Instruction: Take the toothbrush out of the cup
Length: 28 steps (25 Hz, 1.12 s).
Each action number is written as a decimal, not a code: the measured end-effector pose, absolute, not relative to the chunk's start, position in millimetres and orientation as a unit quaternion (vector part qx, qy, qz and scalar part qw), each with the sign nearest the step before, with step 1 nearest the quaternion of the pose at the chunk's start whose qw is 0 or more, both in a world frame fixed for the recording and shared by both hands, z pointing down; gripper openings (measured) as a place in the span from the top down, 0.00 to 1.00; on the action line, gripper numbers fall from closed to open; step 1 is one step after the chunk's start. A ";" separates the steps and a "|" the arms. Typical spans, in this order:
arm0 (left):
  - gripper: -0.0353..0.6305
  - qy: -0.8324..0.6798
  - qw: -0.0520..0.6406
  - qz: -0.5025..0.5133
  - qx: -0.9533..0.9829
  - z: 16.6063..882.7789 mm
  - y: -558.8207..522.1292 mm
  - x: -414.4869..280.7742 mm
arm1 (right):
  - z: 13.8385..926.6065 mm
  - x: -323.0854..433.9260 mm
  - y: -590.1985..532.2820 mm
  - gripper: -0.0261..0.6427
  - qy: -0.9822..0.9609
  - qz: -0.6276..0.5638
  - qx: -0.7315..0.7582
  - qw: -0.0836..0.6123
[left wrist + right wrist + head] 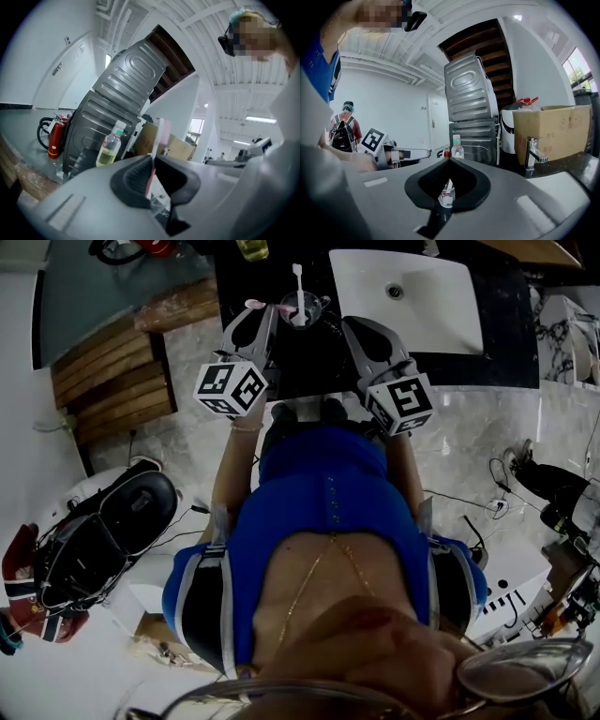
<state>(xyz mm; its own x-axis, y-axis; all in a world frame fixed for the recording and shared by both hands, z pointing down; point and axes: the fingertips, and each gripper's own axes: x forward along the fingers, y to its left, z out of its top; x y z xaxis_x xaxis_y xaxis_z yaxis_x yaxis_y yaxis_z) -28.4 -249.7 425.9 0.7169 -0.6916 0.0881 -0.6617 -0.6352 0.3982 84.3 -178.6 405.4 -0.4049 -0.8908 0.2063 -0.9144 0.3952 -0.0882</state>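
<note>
Left gripper (152,161) fingers are clamped on the pink toothbrush (162,132), which is held upright just left of the cup (305,310). A white toothbrush (297,282) is seen standing in the cup. Right gripper (450,161) fingers are fully closed at the cup's right side; contact with the cup can't be confirmed. The cup is set on the dark desk (309,367), left of the sink (422,310).

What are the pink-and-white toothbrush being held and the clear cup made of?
The pink-and-white toothbrush looks like plastic: smooth, evenly coloured, slightly glossy. The clear cup is see-through and shiny; glass or clear plastic, I can't tell which.
</note>
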 end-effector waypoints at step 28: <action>0.91 -0.440 0.151 -0.051 0.884 377.3 -206.4 -110.2 | 422.1 61.7 -220.6 0.96 -0.842 0.119 0.520 0.077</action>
<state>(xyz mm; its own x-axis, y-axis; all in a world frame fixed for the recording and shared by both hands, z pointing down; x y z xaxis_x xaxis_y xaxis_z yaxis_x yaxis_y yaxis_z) -110.2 -206.4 377.3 0.6070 -0.7936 0.0420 -0.7626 -0.5667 0.3119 61.7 -220.6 422.1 -0.4478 -0.8573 0.2539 -0.8941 0.4313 -0.1206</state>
